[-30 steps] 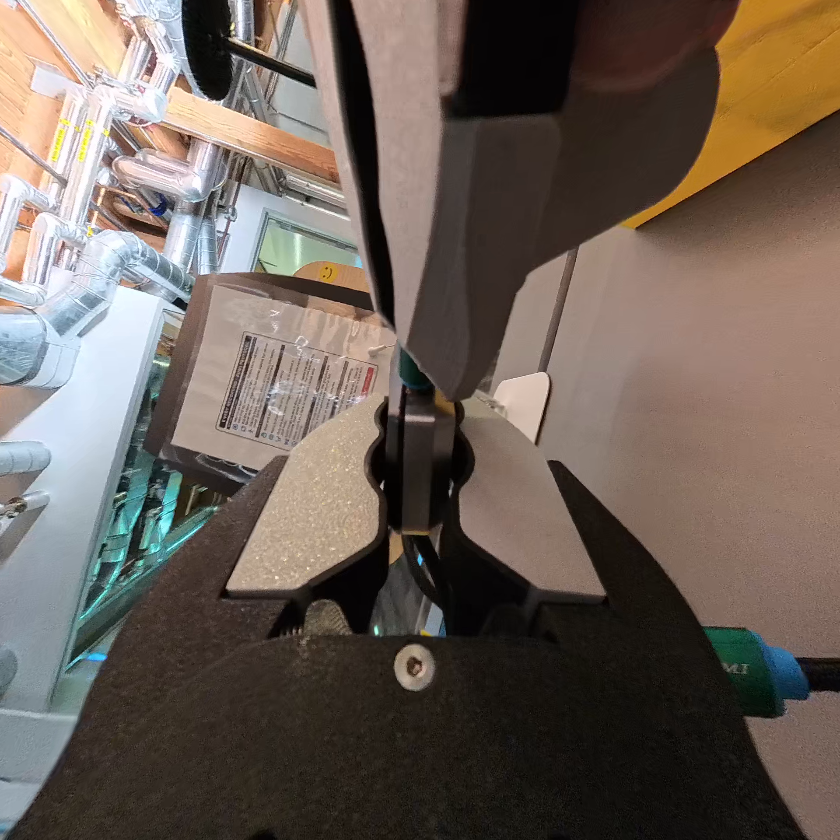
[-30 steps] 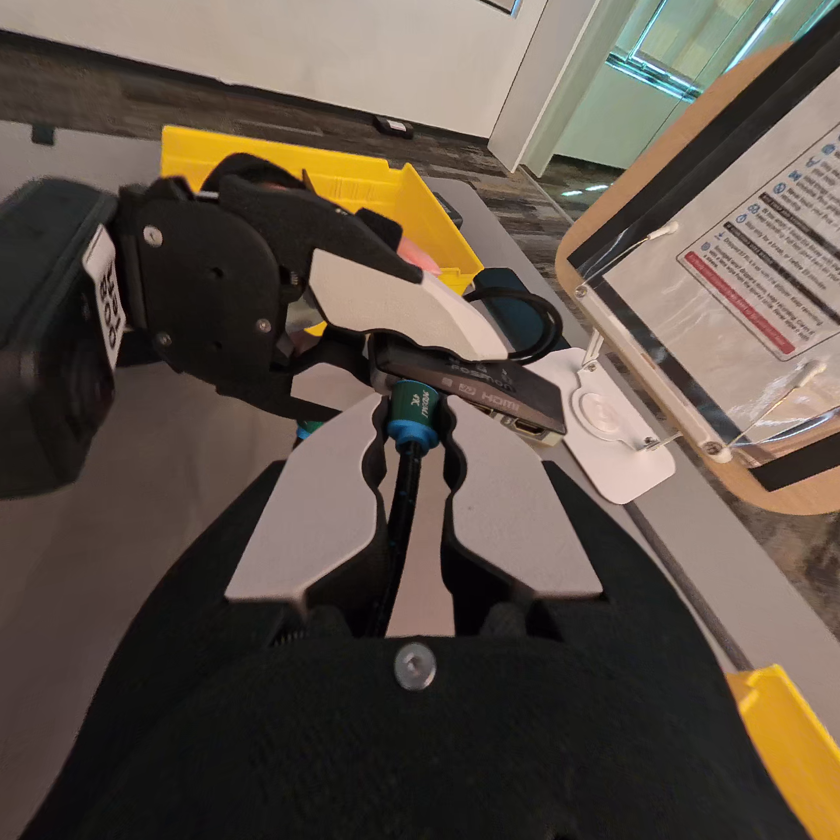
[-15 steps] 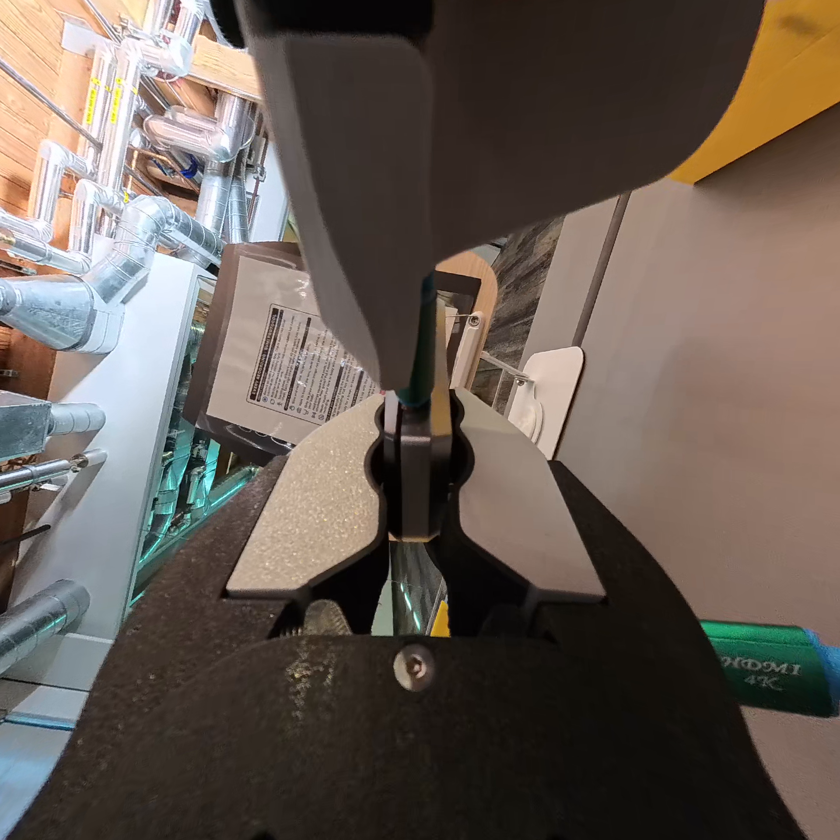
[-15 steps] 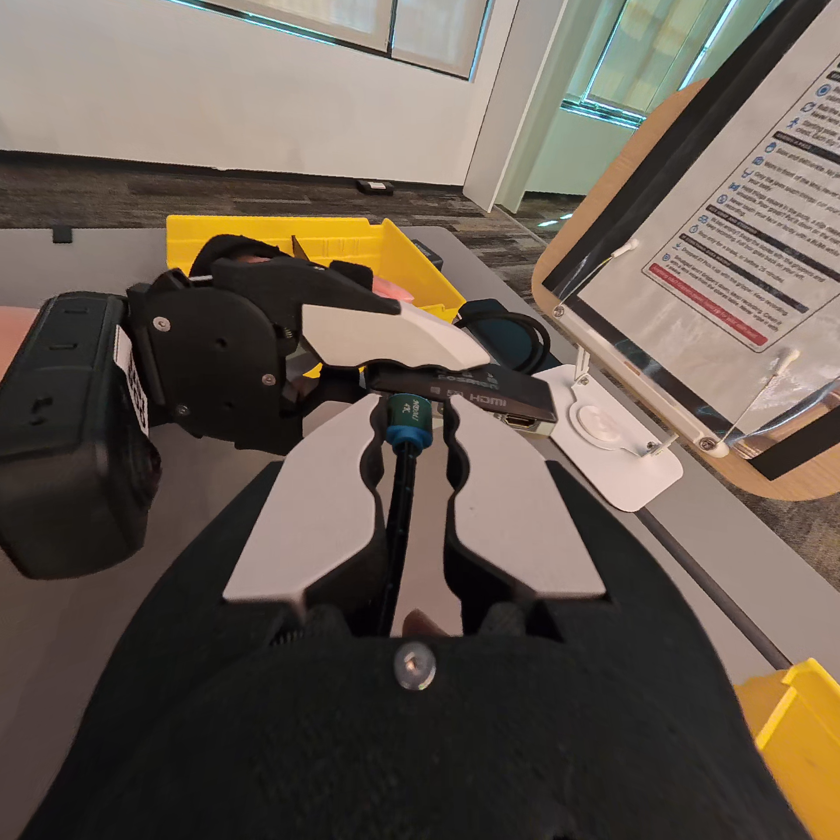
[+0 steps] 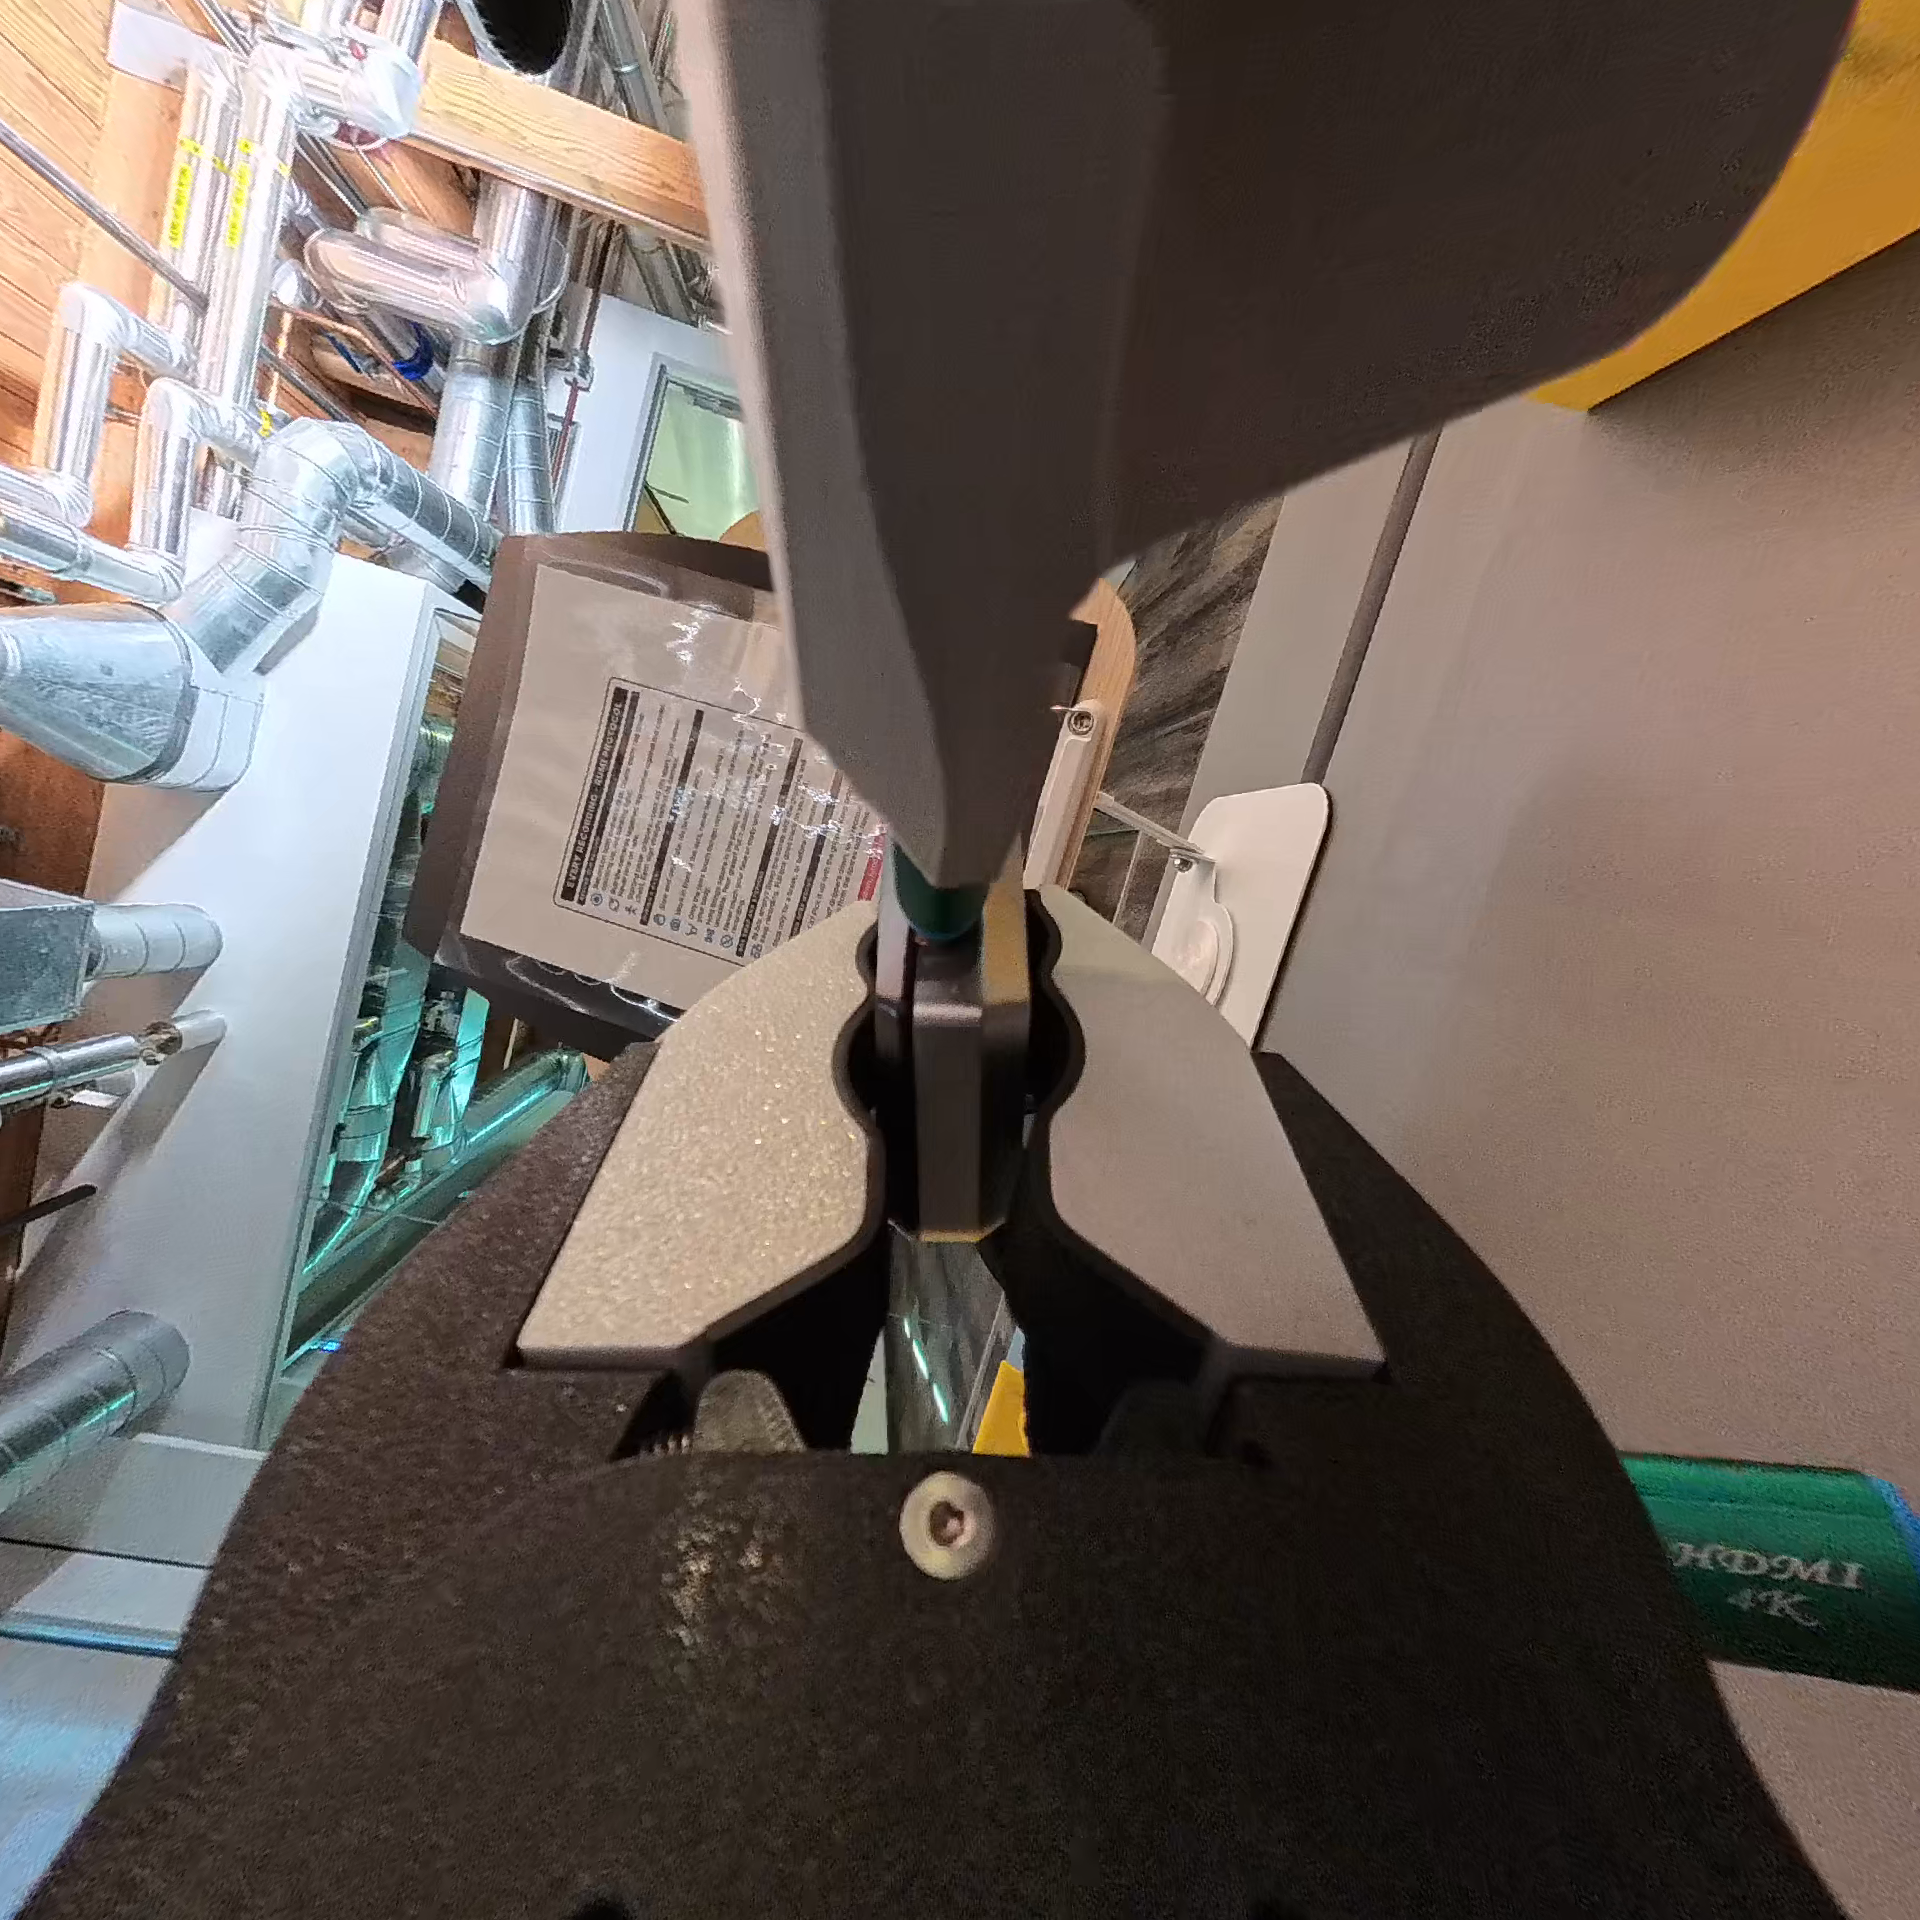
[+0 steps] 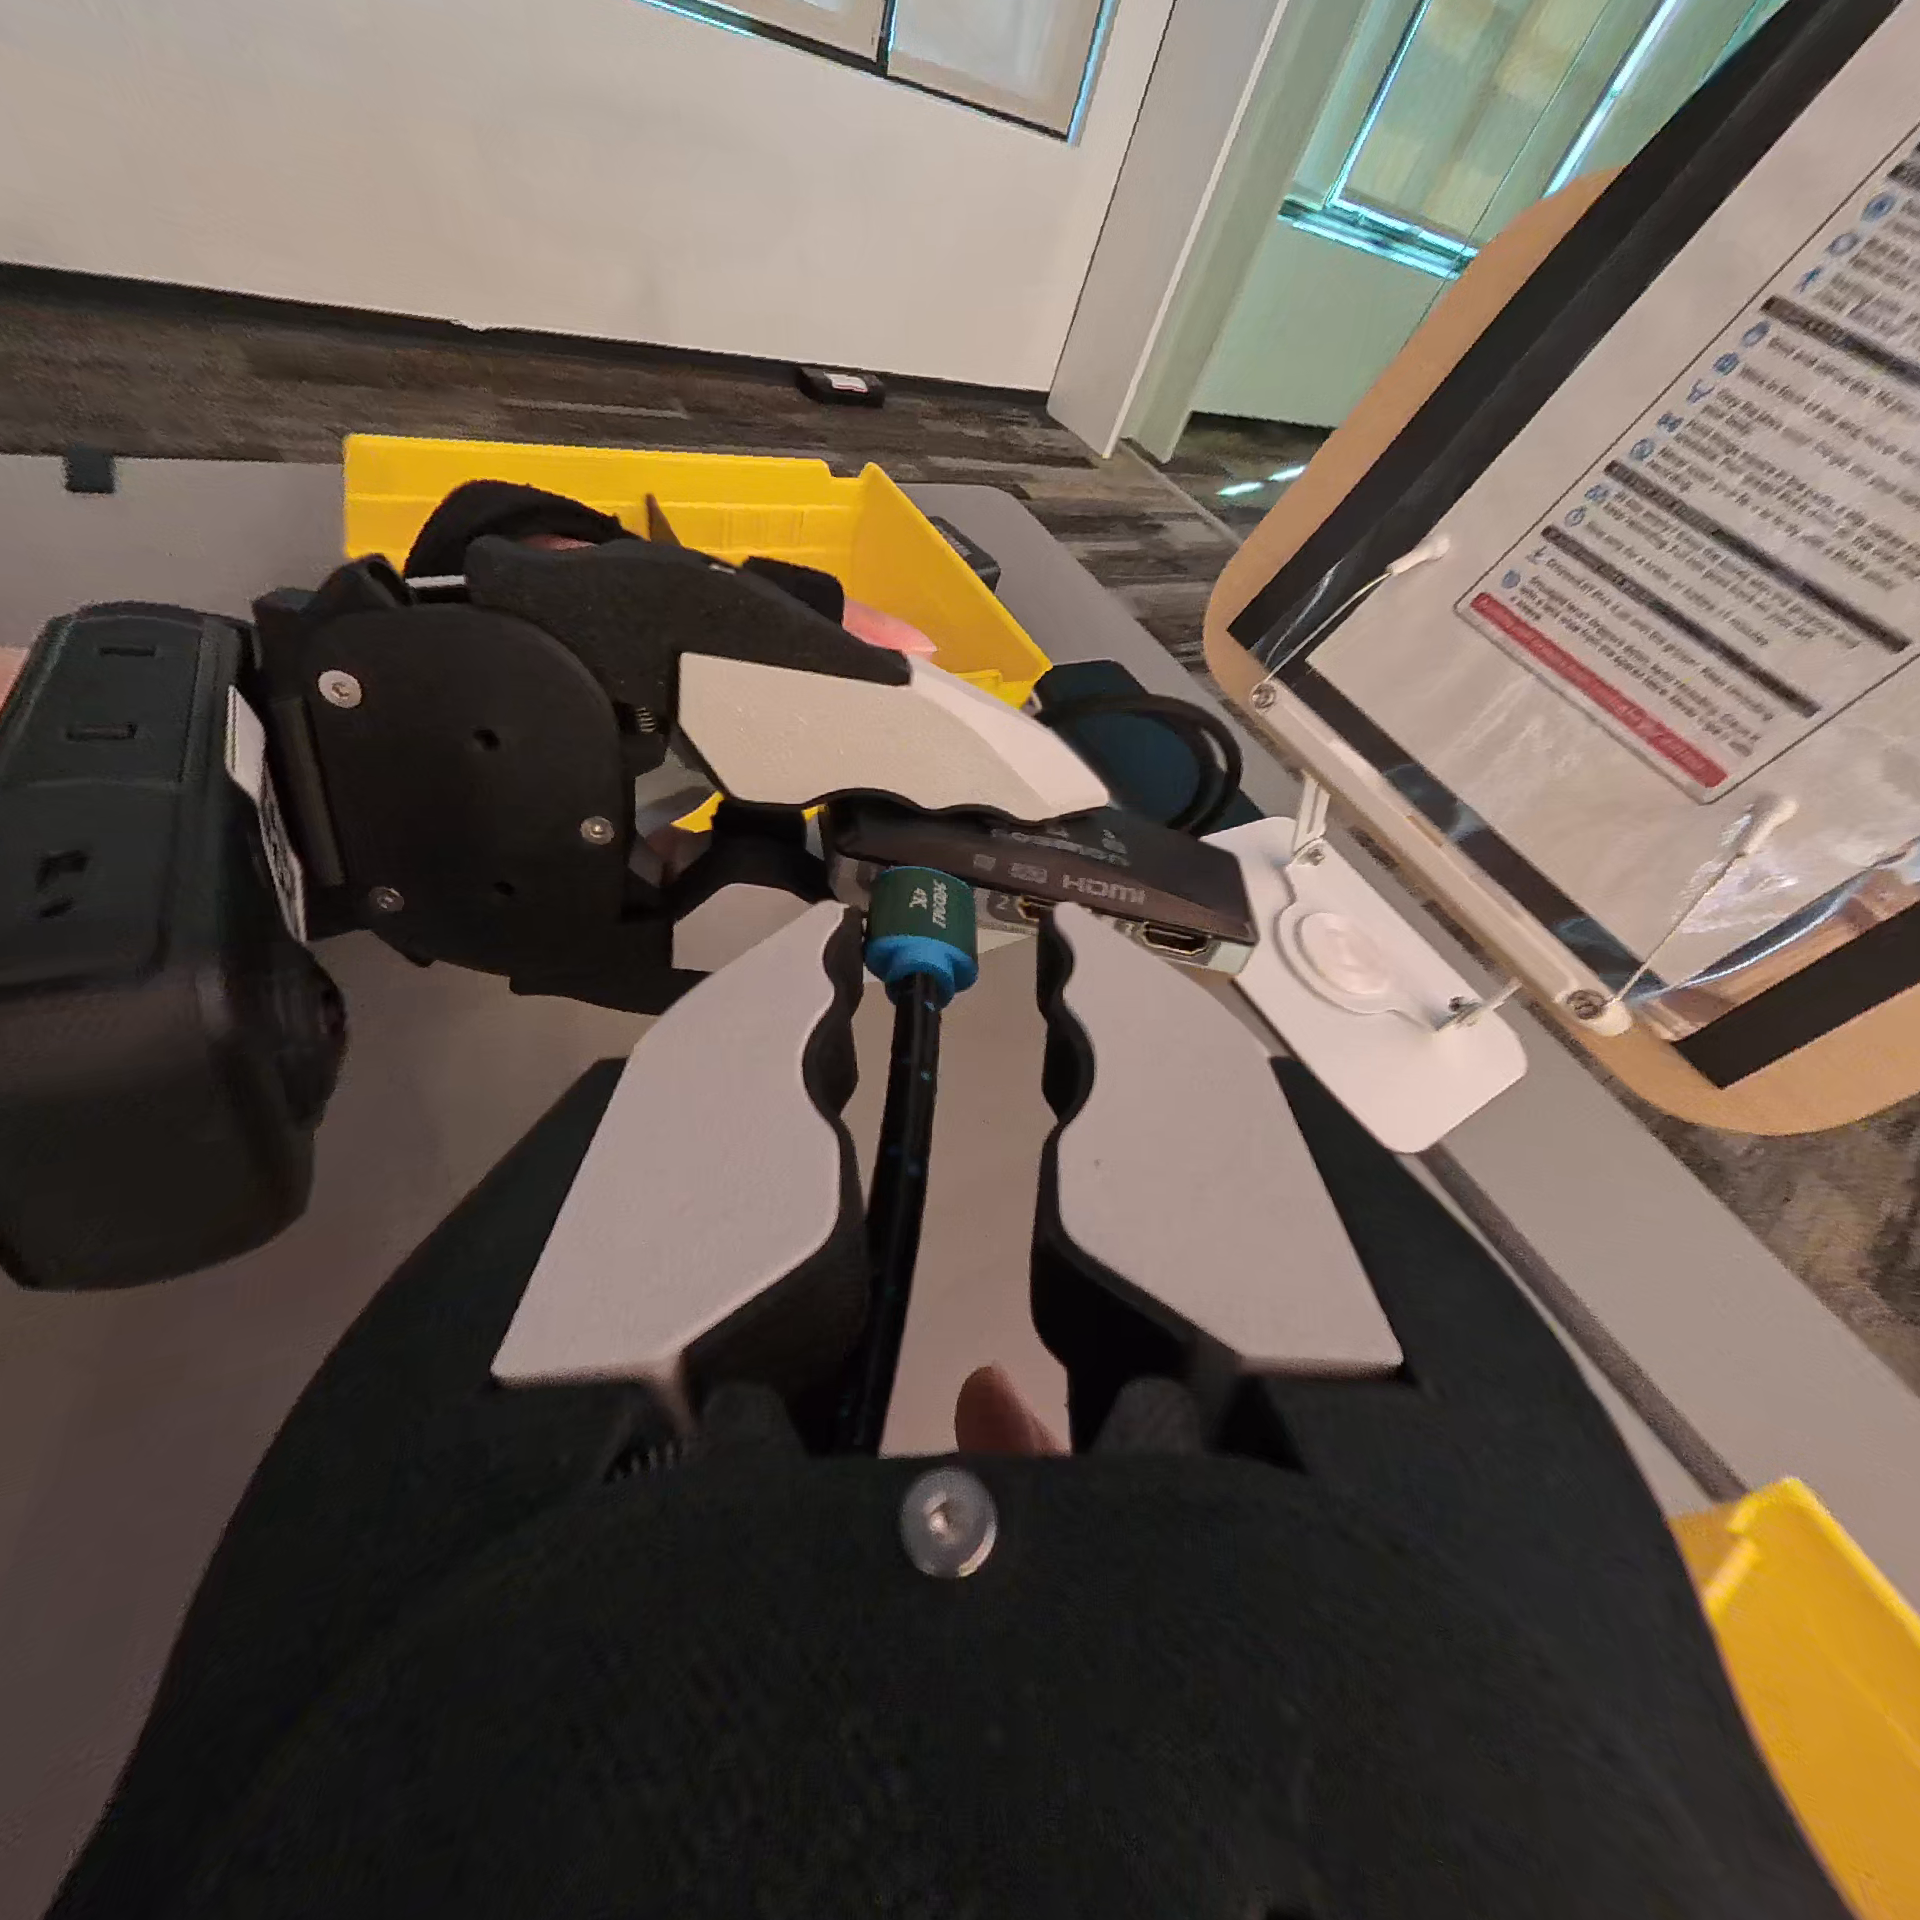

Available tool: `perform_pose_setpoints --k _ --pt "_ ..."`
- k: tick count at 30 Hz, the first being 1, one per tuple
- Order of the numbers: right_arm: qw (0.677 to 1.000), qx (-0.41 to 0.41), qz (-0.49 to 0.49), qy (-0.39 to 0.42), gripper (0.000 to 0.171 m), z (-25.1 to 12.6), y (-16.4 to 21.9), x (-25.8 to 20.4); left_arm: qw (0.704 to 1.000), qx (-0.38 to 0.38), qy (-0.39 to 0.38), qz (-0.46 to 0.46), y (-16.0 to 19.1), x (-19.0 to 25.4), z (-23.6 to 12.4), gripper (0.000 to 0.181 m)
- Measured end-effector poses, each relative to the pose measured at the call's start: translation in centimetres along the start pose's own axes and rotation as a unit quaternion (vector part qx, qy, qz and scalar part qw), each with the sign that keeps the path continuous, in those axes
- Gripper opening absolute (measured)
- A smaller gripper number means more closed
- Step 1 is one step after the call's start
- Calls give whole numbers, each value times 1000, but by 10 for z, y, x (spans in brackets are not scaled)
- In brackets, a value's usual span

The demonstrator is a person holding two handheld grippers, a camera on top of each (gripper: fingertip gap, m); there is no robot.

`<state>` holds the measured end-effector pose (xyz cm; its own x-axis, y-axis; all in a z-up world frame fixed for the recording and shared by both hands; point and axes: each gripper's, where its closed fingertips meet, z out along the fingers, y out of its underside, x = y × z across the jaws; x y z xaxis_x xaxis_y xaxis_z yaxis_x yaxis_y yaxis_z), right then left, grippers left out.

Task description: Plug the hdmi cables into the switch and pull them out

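My left gripper (image 5: 951, 925) is shut on the black HDMI switch (image 5: 948, 1091), seen edge-on between its fingers. In the right wrist view the switch (image 6: 1101, 873) is held level above the grey table (image 6: 468, 1101), under the left gripper's upper finger (image 6: 883, 738). A green HDMI plug (image 6: 920, 904) with a blue collar sits in the switch's near side, and its black cable (image 6: 904, 1143) runs back between my right gripper's fingers. My right gripper (image 6: 945, 925) is open, with the plug at its tips beside the left finger. Two gold ports (image 6: 1169, 940) beside the plug are free.
A second green HDMI plug (image 5: 1766, 1558) lies on the table at the right. A yellow bin (image 6: 675, 499) stands behind the left gripper, another (image 6: 1818, 1714) at the near right. A sign board (image 6: 1662, 520) on a white base (image 6: 1382, 977) stands right, a coiled cable (image 6: 1153, 748) behind the switch.
My right gripper's fingers have spread apart and let go of the green plug, which stays in the switch. My left gripper still holds the switch.
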<state>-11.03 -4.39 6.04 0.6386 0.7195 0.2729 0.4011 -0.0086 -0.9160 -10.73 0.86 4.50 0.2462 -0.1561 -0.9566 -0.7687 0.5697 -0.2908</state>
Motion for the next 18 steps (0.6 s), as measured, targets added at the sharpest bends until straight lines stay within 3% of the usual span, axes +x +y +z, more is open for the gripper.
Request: perform_pose_setpoints --k 1,18 --pt "1000 1 10 -6 32 1 1 0 1000 -2 1 1 0 1 0 21" --pt "1000 23 -8 -5 22 7 -2 -5 1000 -12 3 -1 4 -2 3 22"
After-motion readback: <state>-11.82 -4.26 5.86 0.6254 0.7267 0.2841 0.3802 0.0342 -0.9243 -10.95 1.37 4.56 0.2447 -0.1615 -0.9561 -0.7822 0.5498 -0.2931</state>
